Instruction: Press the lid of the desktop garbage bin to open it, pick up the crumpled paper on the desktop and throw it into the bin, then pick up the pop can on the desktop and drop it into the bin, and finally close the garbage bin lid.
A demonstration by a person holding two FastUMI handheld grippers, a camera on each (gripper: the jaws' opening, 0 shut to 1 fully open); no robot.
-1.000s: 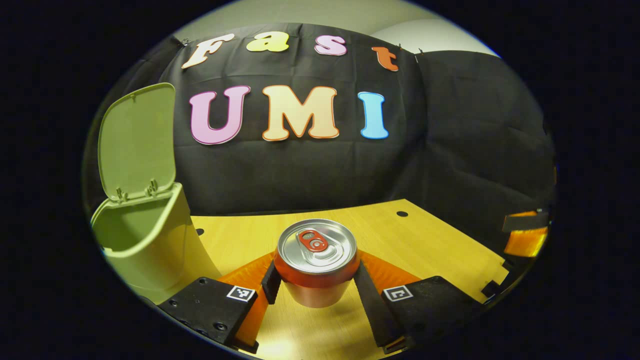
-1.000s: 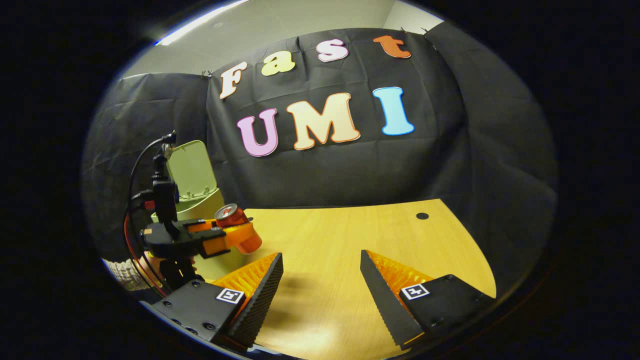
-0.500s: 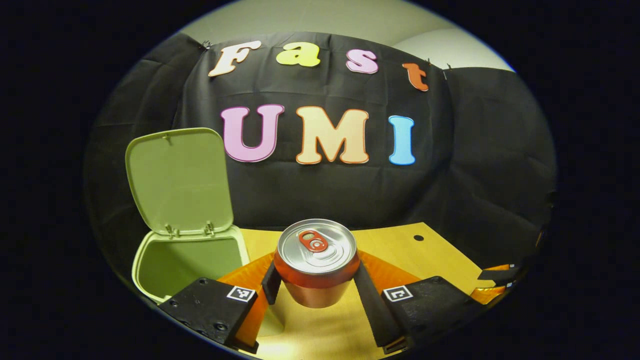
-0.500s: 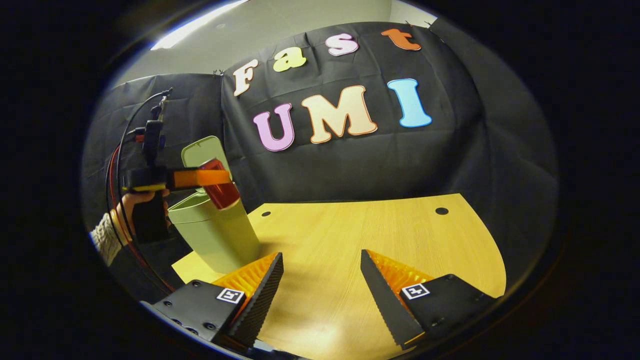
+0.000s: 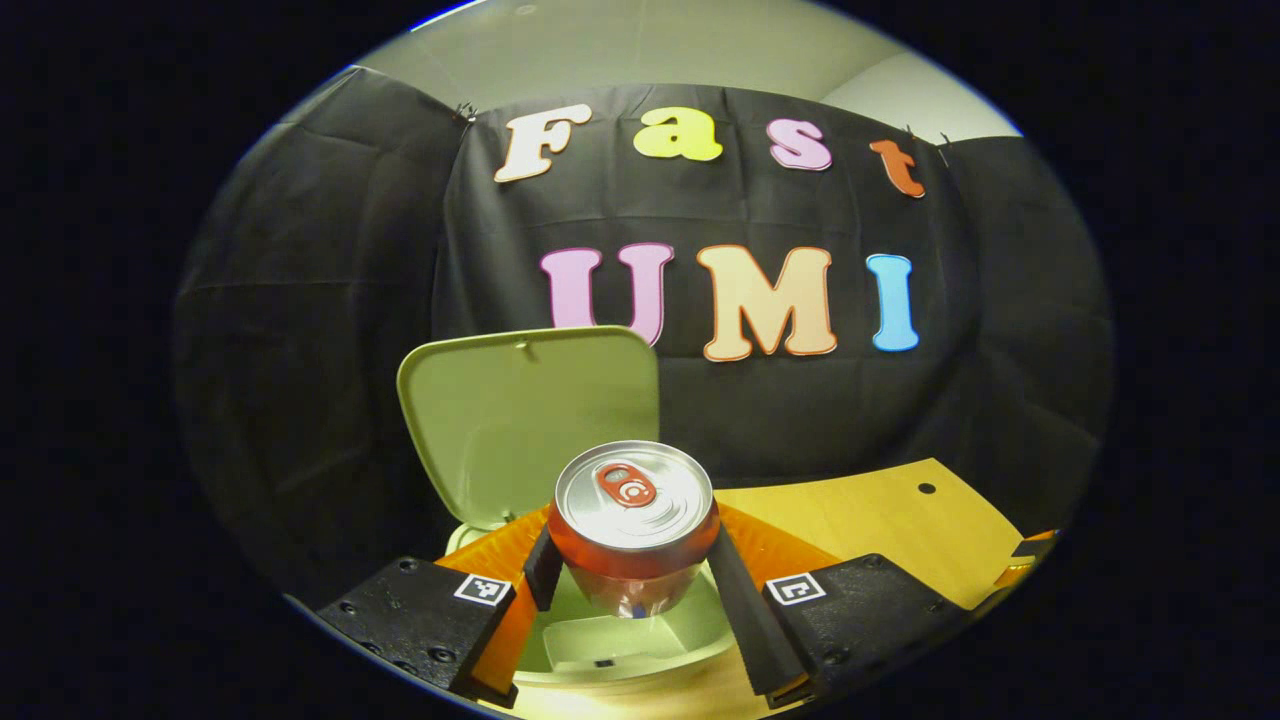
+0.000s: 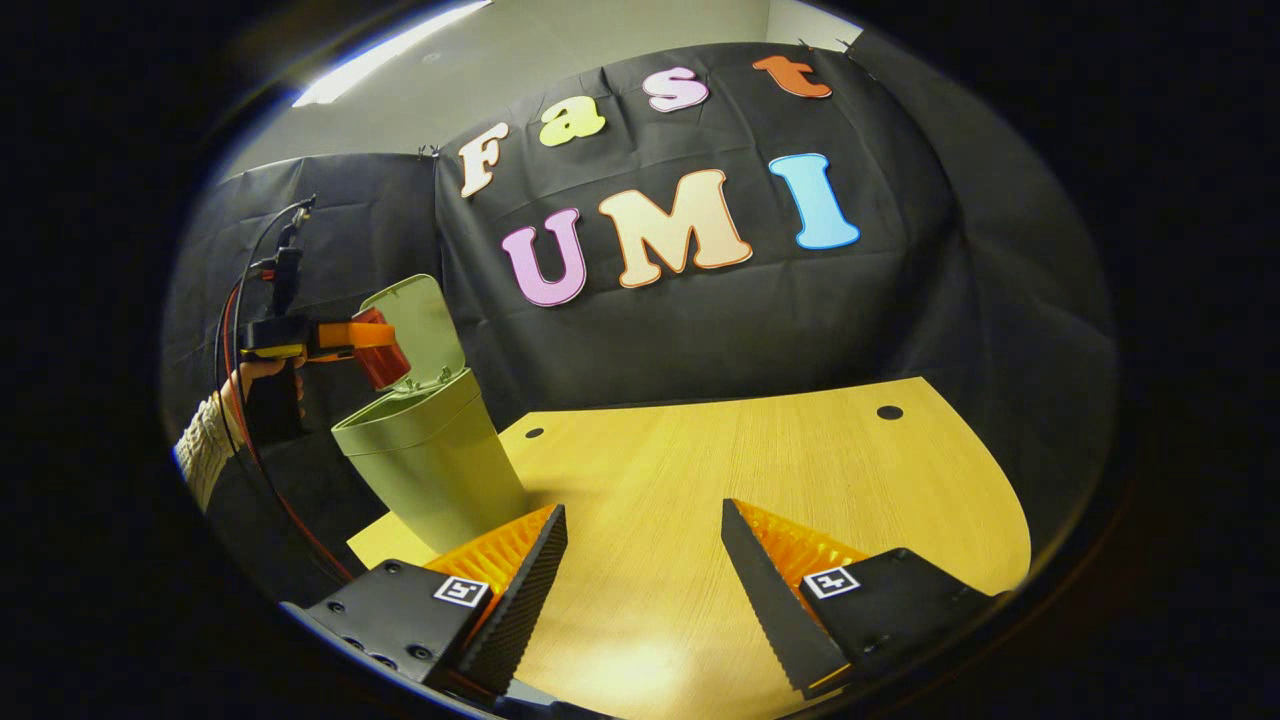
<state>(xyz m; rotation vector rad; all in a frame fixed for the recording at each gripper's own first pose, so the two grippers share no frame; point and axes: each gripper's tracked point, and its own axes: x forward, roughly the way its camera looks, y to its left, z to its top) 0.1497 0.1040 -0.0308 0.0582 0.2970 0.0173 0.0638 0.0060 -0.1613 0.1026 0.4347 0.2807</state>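
Black cloth closes off the back of the booth, and a wooden desktop (image 6: pixel 760 470) runs from it toward me.

My left gripper (image 5: pixel 632 575) has its jaws pinched on the pop can (image 5: pixel 634 525), one finger on each side of the body, top facing up. I hold it over the open mouth of the garbage bin (image 5: pixel 625 640), whose inside shows directly under the can. The lid (image 5: pixel 525 410) stands raised just behind it, at the far side. In the right gripper view the same can (image 6: pixel 383 347) hangs at the far left, above the bin (image 6: pixel 430 460) and close in front of the lid (image 6: pixel 420 325), with a sleeved hand (image 6: pixel 250 385) behind the left gripper (image 6: pixel 345 338).

My right gripper (image 6: pixel 645 560) hovers over the near part of the desktop with its jaws spread wide and nothing between them. I see no crumpled paper on the wood, so I judge it is already inside, though I cannot see it in the bin.

The risks as I read them: the can sits very near the lid, so if I drift farther I could knock the lid and tip it down onto the can. If I release off centre, the can could strike the rim and bounce out onto the desktop. The bin stands near the left edge of the desk, and it looks light, so a hard drop or a bump from my fingers might rock it or push it toward that edge. Opening slowly and squarely over the mouth should avoid all three.
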